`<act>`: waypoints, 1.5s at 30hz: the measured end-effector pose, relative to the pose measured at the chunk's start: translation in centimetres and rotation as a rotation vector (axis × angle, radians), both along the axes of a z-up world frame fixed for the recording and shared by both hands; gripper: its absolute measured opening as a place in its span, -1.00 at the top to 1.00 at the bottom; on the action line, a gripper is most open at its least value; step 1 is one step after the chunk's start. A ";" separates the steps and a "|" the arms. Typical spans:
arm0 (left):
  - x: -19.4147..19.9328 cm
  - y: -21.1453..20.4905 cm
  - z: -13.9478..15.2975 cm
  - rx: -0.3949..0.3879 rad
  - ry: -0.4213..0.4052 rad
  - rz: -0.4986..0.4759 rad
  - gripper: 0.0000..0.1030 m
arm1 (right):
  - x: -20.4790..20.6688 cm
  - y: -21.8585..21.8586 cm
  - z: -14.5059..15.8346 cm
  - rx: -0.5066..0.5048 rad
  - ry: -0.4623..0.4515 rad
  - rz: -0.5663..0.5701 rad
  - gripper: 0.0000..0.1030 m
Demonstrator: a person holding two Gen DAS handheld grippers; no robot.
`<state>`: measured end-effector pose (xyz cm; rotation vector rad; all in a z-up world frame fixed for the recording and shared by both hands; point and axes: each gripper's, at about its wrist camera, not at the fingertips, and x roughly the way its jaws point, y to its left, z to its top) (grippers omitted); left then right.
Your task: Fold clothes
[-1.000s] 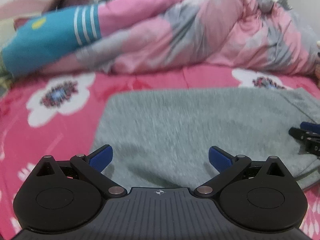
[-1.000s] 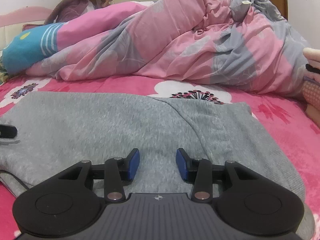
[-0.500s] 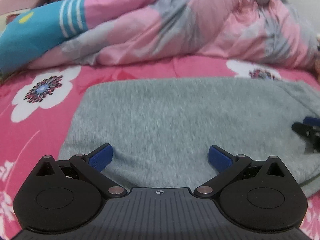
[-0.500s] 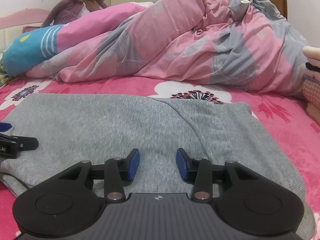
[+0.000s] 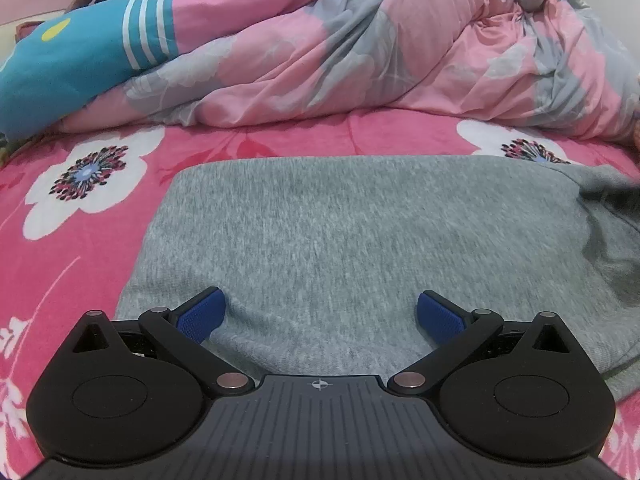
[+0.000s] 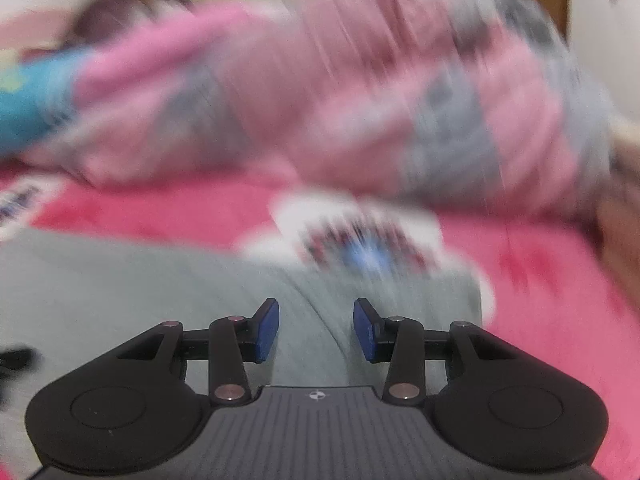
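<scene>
Left gripper point(image 5: 319, 314) fingers spread wide, grey garment point(image 5: 360, 232) flat between and ahead of them. Right gripper point(image 6: 316, 328) fingers narrow, gapped, holding nothing; view blurred.

1 grey garment point(image 5: 360, 240), 1 quilt point(image 5: 360, 52), 2 grippers point(image 5: 319, 314) point(image 6: 316, 330).

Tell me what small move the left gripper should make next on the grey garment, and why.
Probably ease the left gripper down and close on the near edge of the grey sweatshirt. Its jaws are wide open with only cloth lying flat between them, nothing gripped, so a fold cannot start yet. The right wrist view is motion-blurred.
</scene>
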<state>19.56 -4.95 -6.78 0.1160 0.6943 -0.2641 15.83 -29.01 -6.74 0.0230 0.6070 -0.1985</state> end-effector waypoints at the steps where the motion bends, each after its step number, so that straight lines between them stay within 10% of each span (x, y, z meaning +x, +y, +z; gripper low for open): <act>1: 0.0 0.0 0.0 0.000 0.000 -0.001 -1.00 | 0.5 -0.5 -0.4 0.009 0.012 -0.013 0.16; 16: 0.1 0.1 0.0 -0.005 0.014 -0.002 -1.00 | 3.2 -2.7 0.3 0.027 0.062 -0.092 0.16; 45: 0.0 0.2 0.0 -0.005 0.012 -0.007 -1.00 | -5.6 -1.0 1.4 0.118 -0.016 -0.069 0.17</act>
